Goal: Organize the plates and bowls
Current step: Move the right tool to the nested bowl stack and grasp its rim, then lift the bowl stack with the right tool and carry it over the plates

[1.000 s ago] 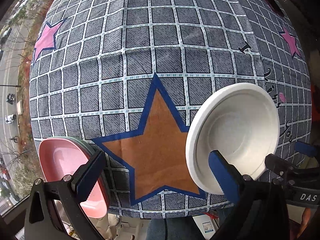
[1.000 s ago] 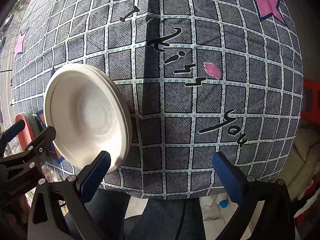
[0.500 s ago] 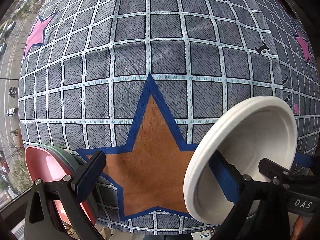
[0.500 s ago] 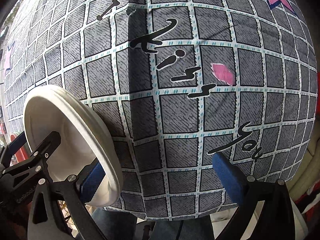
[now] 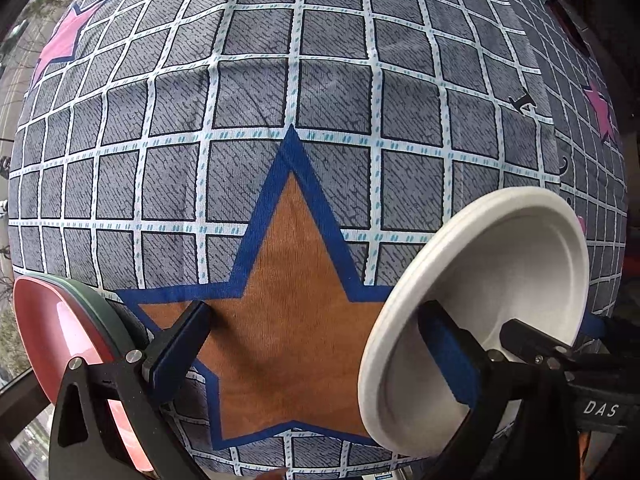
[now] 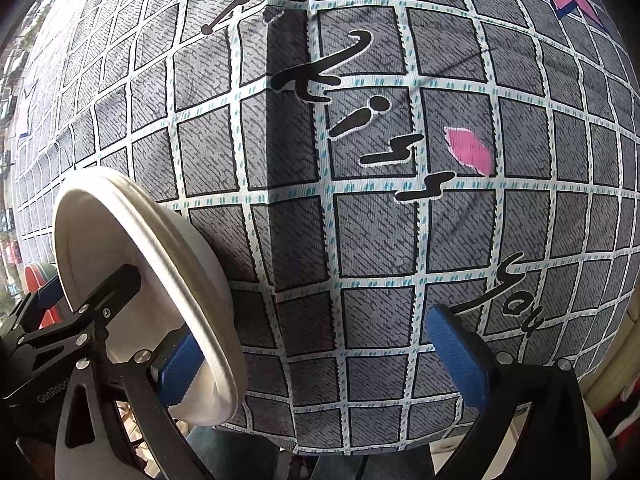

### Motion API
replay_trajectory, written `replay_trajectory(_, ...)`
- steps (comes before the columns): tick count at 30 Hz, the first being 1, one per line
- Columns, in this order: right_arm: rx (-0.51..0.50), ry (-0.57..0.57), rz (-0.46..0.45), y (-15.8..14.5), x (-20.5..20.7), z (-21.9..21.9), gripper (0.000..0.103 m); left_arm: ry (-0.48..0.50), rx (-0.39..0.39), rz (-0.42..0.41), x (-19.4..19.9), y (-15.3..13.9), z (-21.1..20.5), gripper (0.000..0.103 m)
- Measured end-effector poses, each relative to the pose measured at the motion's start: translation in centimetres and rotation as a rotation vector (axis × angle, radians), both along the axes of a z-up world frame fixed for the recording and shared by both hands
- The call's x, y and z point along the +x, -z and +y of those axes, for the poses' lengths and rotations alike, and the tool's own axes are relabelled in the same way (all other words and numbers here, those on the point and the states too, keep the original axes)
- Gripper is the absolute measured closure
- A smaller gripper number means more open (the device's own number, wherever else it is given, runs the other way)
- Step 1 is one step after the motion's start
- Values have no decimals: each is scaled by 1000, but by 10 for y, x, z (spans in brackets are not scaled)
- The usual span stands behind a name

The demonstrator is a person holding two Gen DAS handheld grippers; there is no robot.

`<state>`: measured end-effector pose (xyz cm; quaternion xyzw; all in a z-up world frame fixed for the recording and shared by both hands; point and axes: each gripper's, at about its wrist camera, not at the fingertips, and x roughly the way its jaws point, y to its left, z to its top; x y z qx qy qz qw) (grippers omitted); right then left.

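Observation:
A stack of white bowls [image 5: 516, 284] sits on the checked cloth near the table's front edge; it also shows in the right wrist view [image 6: 132, 248]. My left gripper [image 5: 316, 344] is open, its right finger inside the bowl and its left finger on the orange star. My right gripper [image 6: 316, 352] is open, its left finger inside the same bowl and its right finger over bare cloth. A pink plate on a green one [image 5: 52, 328] lies at the front left corner, just left of my left gripper.
The table is covered by a grey checked cloth [image 5: 320, 92] with an orange star [image 5: 296, 300], pink stars and black lettering [image 6: 360, 120]. The table's front edge runs just below both grippers. Beyond the left edge is a street far below.
Both grippers have moved down and closer to the cloth and the white bowls. A finger of each now reaches into the bowl. The bowls and plates have not moved.

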<state>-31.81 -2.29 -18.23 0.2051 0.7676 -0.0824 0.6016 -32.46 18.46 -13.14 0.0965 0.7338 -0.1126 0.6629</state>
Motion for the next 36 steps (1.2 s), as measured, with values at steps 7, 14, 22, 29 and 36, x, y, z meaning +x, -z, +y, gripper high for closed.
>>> replay_trajectory(7, 16, 14, 34, -10, 22, -4, 0, -40, 18, 40, 2, 1, -1, 1)
replay_trajectory(14, 101, 13, -19, -22, 29, 6, 64, 81, -5, 19, 1, -14, -30, 42)
replay_trajectory(22, 137, 4, 17, -15, 36, 17, 78, 118, -36, 72, -2, -3, -41, 66)
replay_trajectory(29, 124, -24, 26, -15, 41, 34, 78, 132, -30, 69, -28, -2, -23, 66)
replay_trajectory(36, 111, -65, 5, -18, 55, 56, 78, 118, -41, 30, -30, -17, -11, 66)
